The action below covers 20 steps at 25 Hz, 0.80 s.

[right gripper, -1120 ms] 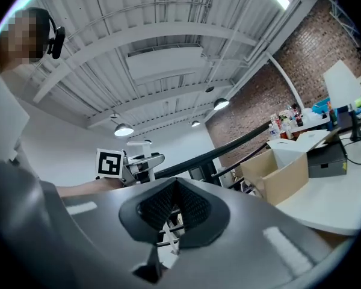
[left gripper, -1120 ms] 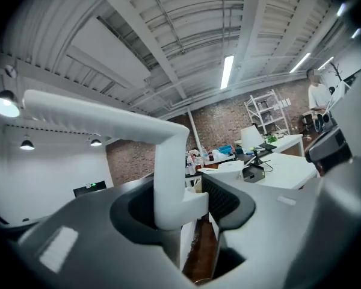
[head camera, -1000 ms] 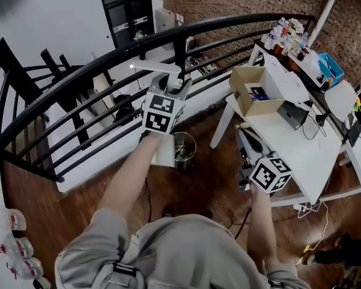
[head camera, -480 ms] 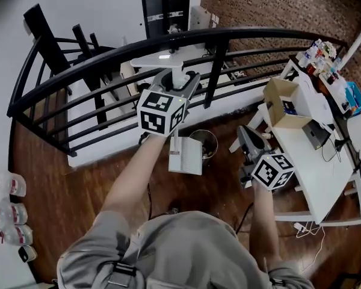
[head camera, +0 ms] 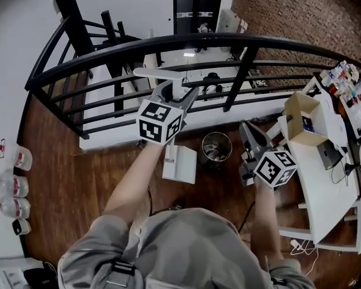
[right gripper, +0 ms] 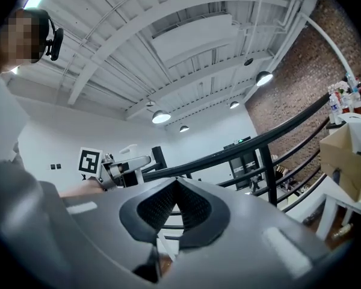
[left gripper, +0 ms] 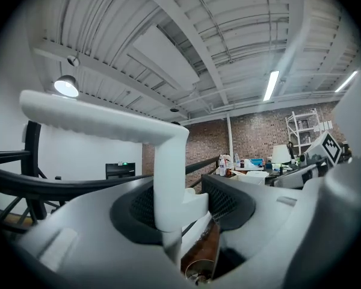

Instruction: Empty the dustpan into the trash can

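Observation:
In the head view my left gripper (head camera: 175,93) is shut on the upright stem of a white dustpan's handle (head camera: 160,73). The pan (head camera: 180,164) hangs below it, just left of a small round metal trash can (head camera: 217,147) on the wooden floor, with rubbish inside. In the left gripper view the white stem (left gripper: 168,179) stands between the pads of the left gripper (left gripper: 183,205), and the can's rim (left gripper: 198,272) shows below. My right gripper (head camera: 247,129) is to the right of the can, shut and holding nothing. In the right gripper view the right gripper (right gripper: 177,189) has its pads meeting.
A curved black railing (head camera: 186,41) runs right behind the can. A white table (head camera: 325,179) with a cardboard box (head camera: 304,120) stands at the right. Plastic bottles (head camera: 12,185) lie on the floor at the far left. A cable (head camera: 246,212) trails near my feet.
The dustpan has shifted from over the can's left rim to clear of it on the left. The right gripper has come closer to the can. Both grips look unchanged.

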{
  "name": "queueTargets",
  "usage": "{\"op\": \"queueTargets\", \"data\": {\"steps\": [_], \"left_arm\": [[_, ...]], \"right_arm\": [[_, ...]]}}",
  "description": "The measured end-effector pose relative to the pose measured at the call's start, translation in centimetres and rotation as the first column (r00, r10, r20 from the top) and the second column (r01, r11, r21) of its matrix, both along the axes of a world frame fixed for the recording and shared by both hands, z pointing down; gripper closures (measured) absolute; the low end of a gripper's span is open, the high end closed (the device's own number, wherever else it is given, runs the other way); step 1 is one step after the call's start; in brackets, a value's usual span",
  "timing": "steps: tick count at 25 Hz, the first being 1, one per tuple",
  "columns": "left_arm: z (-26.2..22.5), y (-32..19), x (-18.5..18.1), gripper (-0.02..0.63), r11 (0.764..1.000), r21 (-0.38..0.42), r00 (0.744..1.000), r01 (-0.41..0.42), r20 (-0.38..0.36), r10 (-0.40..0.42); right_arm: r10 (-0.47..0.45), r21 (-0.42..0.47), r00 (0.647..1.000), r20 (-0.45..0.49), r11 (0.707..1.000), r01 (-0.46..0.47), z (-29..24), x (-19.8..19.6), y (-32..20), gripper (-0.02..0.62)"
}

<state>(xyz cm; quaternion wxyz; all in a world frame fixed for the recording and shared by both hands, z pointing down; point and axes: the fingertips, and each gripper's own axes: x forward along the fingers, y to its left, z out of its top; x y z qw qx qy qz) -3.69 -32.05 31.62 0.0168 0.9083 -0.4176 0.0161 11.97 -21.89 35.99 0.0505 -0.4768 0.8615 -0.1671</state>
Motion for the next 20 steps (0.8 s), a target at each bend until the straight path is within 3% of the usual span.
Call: {"op": "queueTargets", "data": {"steps": [7, 11, 20], "left_arm": [[8.1, -1.4, -3.1, 0.405, 0.996, -0.075, 0.998, 0.056, 0.037, -0.053], [13.9, -2.6, -3.2, 0.405, 0.989, -0.138, 0.997, 0.054, 0.064, -0.046], [23.6, -0.5, -2.5, 0.407, 0.967, -0.246, 0.995, 0.072, 0.09, -0.051]], "right_arm": [[-0.039, -0.039, 0.999, 0.001, 0.998, 0.039, 1.9, -1.5, -1.8, 0.597], [-0.045, -0.073, 0.999, -0.004, 0.996, 0.044, 3.7, -1.3, -2.9, 0.597], [-0.012, -0.148, 0.999, -0.031, 0.989, 0.007, 5.4, 0.3, 0.1, 0.597]]}}
